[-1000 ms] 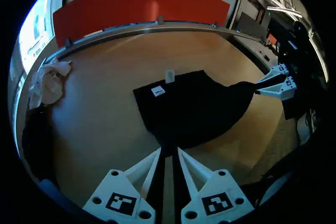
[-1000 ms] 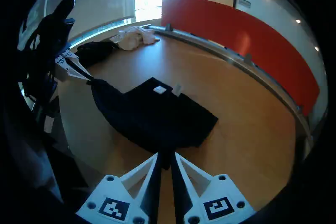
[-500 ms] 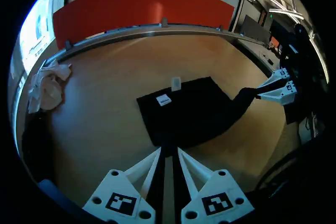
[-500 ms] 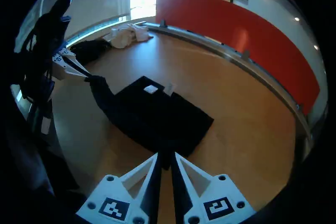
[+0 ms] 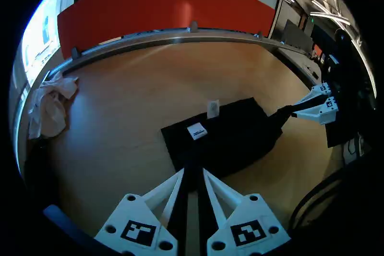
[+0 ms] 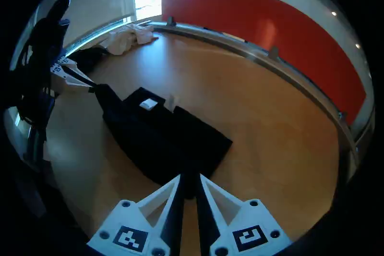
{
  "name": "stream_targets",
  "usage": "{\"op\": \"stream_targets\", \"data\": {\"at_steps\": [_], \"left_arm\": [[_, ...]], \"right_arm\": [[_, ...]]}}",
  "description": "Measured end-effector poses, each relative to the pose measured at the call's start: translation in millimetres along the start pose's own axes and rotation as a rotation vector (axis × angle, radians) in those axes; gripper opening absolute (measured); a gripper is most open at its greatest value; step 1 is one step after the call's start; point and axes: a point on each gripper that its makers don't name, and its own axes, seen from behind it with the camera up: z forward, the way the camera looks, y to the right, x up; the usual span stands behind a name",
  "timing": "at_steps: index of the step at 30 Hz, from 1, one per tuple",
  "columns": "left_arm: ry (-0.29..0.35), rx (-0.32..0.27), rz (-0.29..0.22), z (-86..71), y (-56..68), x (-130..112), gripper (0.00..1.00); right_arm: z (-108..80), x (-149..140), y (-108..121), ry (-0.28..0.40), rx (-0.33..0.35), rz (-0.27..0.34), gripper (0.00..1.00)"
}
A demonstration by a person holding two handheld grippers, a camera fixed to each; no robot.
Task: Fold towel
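Observation:
A black towel (image 5: 230, 136) with white labels (image 5: 197, 131) lies on the wooden table (image 5: 125, 107). My left gripper (image 5: 193, 175) is shut on its near corner, cloth pinched between the fingers. In the left gripper view, the right gripper (image 5: 290, 110) pinches another corner at the right, held slightly off the table. In the right gripper view, my right gripper (image 6: 189, 181) is shut on the towel (image 6: 163, 140) at its near edge. The left gripper (image 6: 91, 88) shows at the far left there, gripping a raised corner.
A pale crumpled cloth (image 5: 48, 107) lies at the table's far left edge, also seen as the pale cloth (image 6: 127, 35) near a dark bundle (image 6: 89, 56). A red partition (image 5: 163, 8) and metal rail (image 5: 158, 40) border the table's back.
Both grippers have carried their towel corners forward over the cloth. The towel's spread has shrunk and its loose curved edge has drawn in toward the labelled end.

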Motion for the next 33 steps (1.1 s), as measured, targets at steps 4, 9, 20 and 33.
{"op": "stream_targets", "data": {"at_steps": [4, 9, 20, 33], "left_arm": [[-0.006, 0.003, 0.001, 10.3, -4.7, 2.9, 0.12], [-0.014, 0.002, 0.006, 21.8, -9.4, 5.4, 0.12], [-0.03, -0.001, 0.007, 34.7, -14.0, 2.7, 0.12], [-0.028, 0.029, 0.004, 59.1, -24.9, 2.2, 0.12]], "right_arm": [[8.9, 5.0, 7.1, -0.004, -0.008, 0.004, 0.14], [19.2, 10.2, 15.3, -0.009, -0.018, 0.007, 0.14], [32.7, 14.4, 21.1, -0.015, -0.023, 0.02, 0.14], [51.6, 9.6, 28.0, -0.031, -0.058, 0.025, 0.21]]}}
